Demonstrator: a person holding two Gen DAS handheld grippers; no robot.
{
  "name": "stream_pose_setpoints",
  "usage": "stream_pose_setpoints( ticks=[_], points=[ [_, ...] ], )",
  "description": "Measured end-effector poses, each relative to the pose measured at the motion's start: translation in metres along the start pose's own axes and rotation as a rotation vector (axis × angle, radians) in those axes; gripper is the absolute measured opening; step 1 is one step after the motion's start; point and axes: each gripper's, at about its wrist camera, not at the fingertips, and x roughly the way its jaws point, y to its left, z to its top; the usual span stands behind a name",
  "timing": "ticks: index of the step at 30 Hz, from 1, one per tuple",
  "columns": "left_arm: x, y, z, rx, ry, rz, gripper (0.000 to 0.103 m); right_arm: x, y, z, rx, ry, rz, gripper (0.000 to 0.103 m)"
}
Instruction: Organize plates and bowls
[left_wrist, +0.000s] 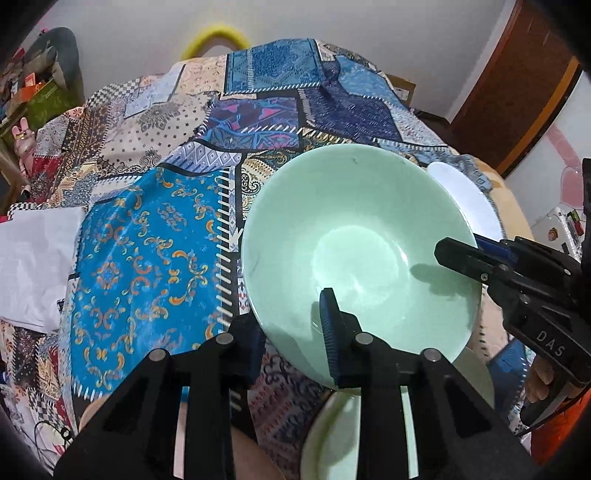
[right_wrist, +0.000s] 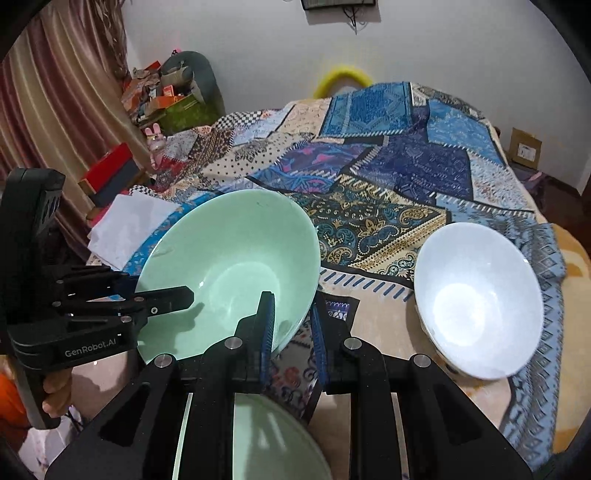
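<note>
Left gripper (left_wrist: 291, 332) clamped on the near rim of green bowl (left_wrist: 354, 251) | right gripper (right_wrist: 291, 332) pinching its opposite rim, jaws nearly shut | step: bowl carried tilted above patchwork cloth (right_wrist: 369, 206) | next: likely nest it with lower green dish (right_wrist: 266, 439) | beyond: white bowl (right_wrist: 476, 302)

Place: a room in a home, likely a bedroom; it is lived-in
Surface: a patchwork cloth (right_wrist: 388, 177) with many printed patterns covers it
Left side: a pink-brown curtain (right_wrist: 55, 110) hangs there; boxes and packages (right_wrist: 162, 96) are piled in the far left corner; a small pink rabbit figure (right_wrist: 155, 138) stands near them
Far side: a plain white wall (right_wrist: 443, 44)
Right side: a cardboard box (right_wrist: 524, 147); a brown wooden door (left_wrist: 517, 92)
</note>
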Motion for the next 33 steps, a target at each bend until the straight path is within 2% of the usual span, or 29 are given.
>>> stream_pose_setpoints(
  ticks=[18, 26, 33],
  points=[
    [-0.097, 0.003, -0.046, -0.022, -0.100, 0.028, 0.028, -0.060, 0.056, -0.011, -0.038, -0.074, 0.012, 0.018],
    [-0.124, 0.019, -0.071, -0.052, -0.119, 0.044, 0.028, -0.066, 0.084, -0.020, -0.060, -0.076, 0.030, 0.018],
    [-0.132, 0.043, -0.090, -0.089, -0.115, 0.071, 0.028, -0.054, 0.104, -0.027, -0.067, -0.055, 0.069, 0.018]
  ],
)
